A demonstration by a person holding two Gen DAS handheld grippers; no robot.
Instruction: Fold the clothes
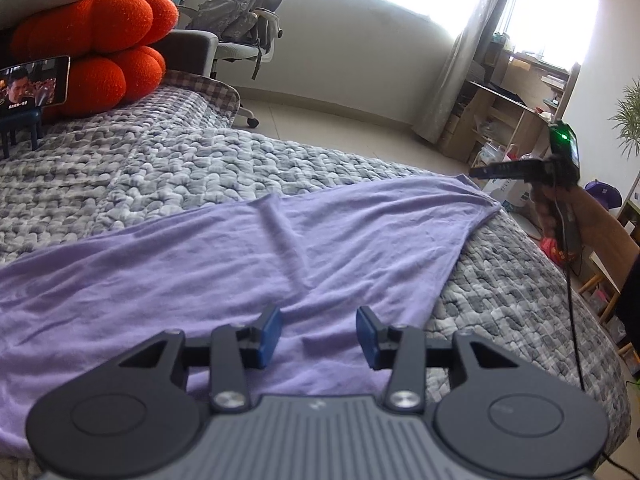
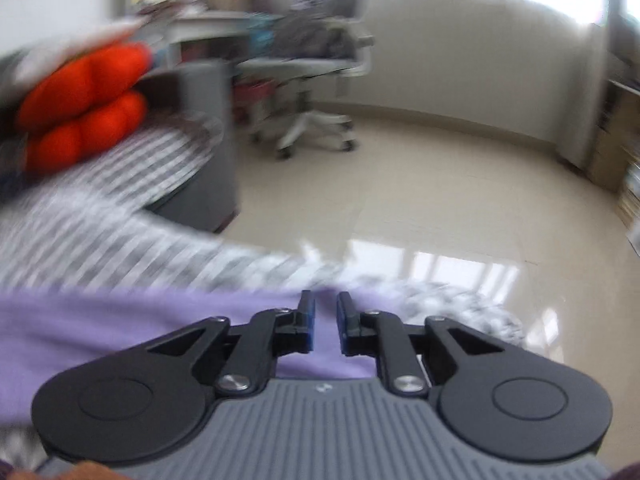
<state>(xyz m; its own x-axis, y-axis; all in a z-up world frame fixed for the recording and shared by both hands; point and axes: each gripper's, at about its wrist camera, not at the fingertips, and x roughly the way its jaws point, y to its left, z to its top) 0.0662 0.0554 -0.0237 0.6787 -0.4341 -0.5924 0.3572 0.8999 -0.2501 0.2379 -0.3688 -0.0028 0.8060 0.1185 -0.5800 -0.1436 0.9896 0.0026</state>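
A lilac garment [image 1: 224, 264] lies spread flat on the grey knitted bedspread [image 1: 168, 160]. My left gripper [image 1: 319, 334] is open and empty, hovering just above the garment's near edge. My right gripper [image 2: 324, 322] is partly open with a narrow gap between its blue pads, empty, over the garment's far corner [image 2: 120, 332]; that view is blurred by motion. The right gripper also shows in the left wrist view [image 1: 480, 172], held in a hand beyond the garment's right corner.
Orange pumpkin cushions [image 1: 100, 40] and a phone on a stand [image 1: 34, 84] sit at the bed's head. An office chair with a backpack [image 1: 244, 20] stands on the tiled floor [image 2: 400, 200]. Wooden shelves [image 1: 512, 112] stand right.
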